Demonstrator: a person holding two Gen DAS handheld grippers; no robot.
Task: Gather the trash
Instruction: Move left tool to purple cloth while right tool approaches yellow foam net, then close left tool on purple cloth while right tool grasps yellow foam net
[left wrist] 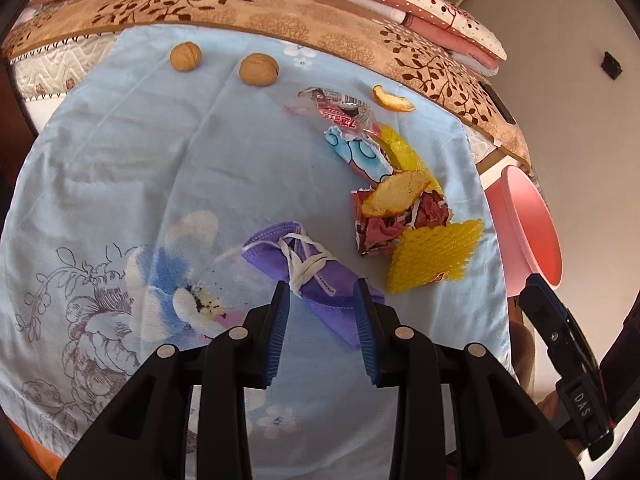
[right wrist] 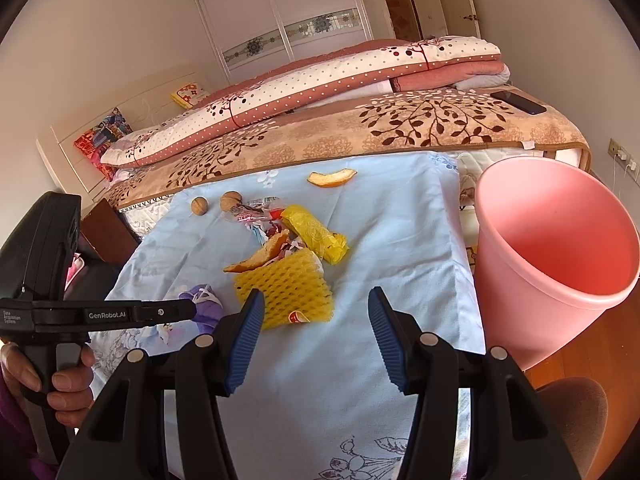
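Left tongs (left wrist: 323, 286) parted astride purple mask (left wrist: 304, 268), right tongs (right wrist: 316, 300) open, empty, near yellow foam net (right wrist: 286, 290)

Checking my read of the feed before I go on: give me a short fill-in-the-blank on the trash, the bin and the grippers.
1. The left gripper has its open jaws around the ____ face mask.
2. The number of walnuts on the blue cloth is ____.
3. The bin is coloured ____.
4. The right gripper holds ____.

Missing words: purple; two; pink; nothing
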